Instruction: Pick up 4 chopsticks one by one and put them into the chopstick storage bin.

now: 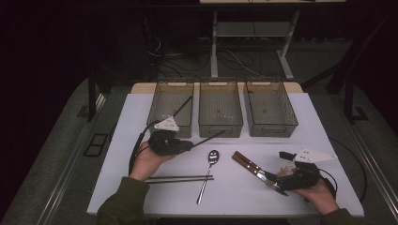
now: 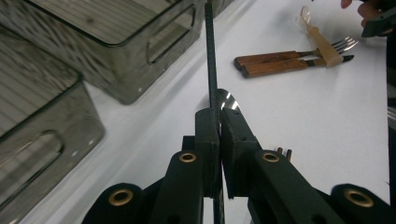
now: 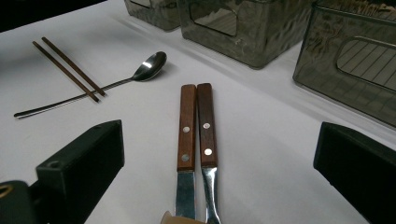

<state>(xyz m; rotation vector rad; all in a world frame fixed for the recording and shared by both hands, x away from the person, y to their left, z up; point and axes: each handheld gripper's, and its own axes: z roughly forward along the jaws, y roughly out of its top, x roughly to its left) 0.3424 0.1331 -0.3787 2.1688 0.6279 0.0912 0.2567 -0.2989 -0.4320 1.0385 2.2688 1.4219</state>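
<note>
While the left gripper (image 2: pixel 219 135) pinches a thin black chopstick (image 2: pixel 209 51), wood-handled cutlery (image 3: pixel 196 126) lies flat.

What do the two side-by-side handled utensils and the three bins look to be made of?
The utensil handles look like reddish-brown wood with visible grain, fixed by pale metal rivets; the shafts below them are shiny, probably steel. The bins look like smoke-tinted clear plastic: the table shows through their walls, and they have moulded handle cut-outs.

dark floor (image 1: pixel 56 126), cables (image 1: pixel 234 58), table legs (image 1: pixel 214 42)
</note>
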